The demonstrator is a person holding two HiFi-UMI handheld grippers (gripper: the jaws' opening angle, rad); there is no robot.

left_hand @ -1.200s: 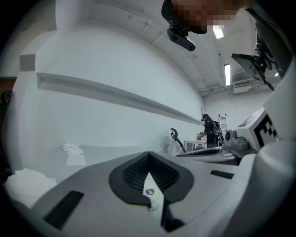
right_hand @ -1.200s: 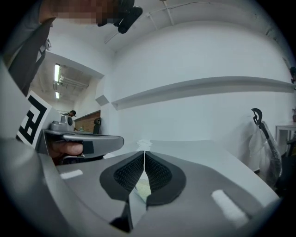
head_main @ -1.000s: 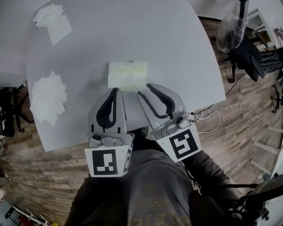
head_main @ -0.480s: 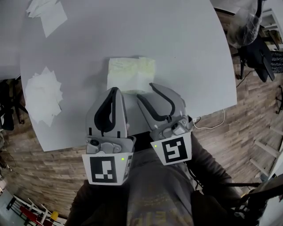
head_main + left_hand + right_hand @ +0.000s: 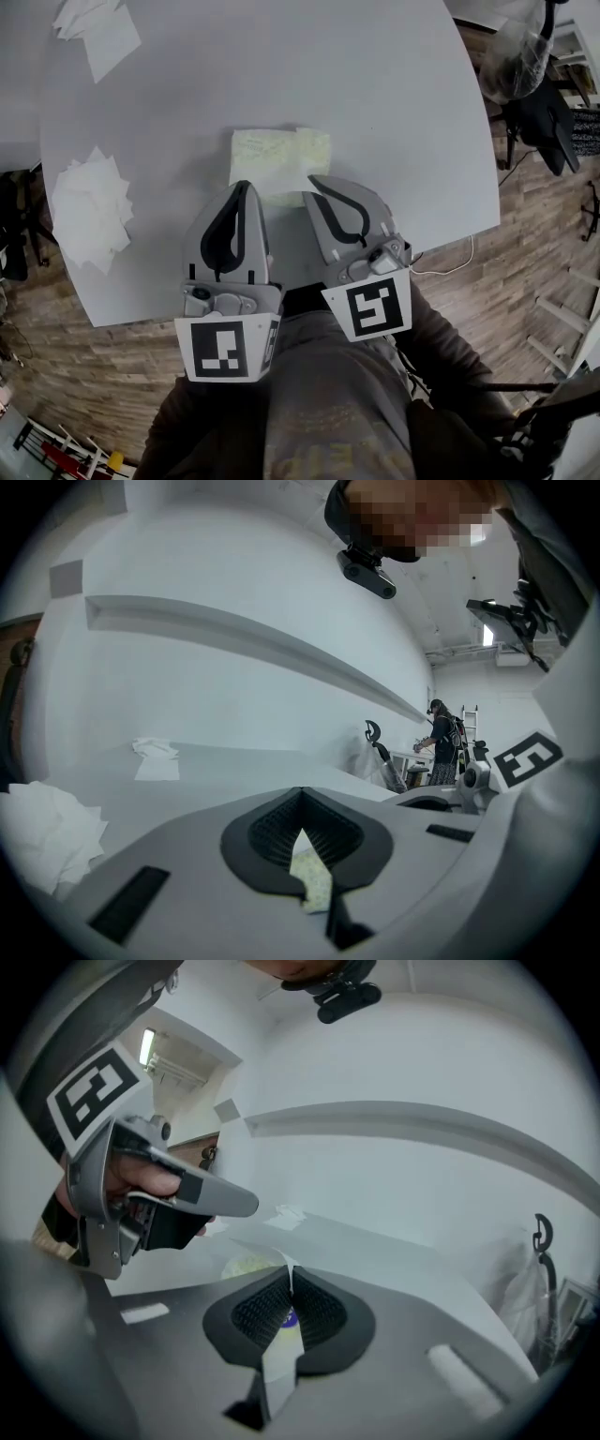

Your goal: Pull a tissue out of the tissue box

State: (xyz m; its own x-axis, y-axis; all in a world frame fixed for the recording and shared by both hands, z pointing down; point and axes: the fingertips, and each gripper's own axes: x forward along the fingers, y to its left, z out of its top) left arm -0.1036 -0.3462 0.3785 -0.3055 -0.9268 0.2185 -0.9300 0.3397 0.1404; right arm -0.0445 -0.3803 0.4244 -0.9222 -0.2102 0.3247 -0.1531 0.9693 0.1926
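A pale yellow-green soft tissue pack (image 5: 279,159) lies on the grey table (image 5: 375,94), just beyond both grippers. My left gripper (image 5: 246,187) is shut, its tips at the pack's near edge, left of its middle. In the left gripper view the pack (image 5: 314,878) shows only through the slot under the closed tips. My right gripper (image 5: 315,184) is shut too, its tips over the pack's near right part. The right gripper view shows the pack (image 5: 246,1265) ahead to the left and the left gripper (image 5: 220,1202) beside it. I cannot tell whether any tissue is pinched.
Loose white tissues lie in a pile at the table's left edge (image 5: 89,202) and at the far left corner (image 5: 98,28). A dark chair and a plastic bag (image 5: 525,56) stand right of the table. A white cable (image 5: 450,262) lies on the wooden floor.
Both grippers have sunk toward the table. The right jaws spread wide half a second ago and have now closed. The left jaws stayed shut.
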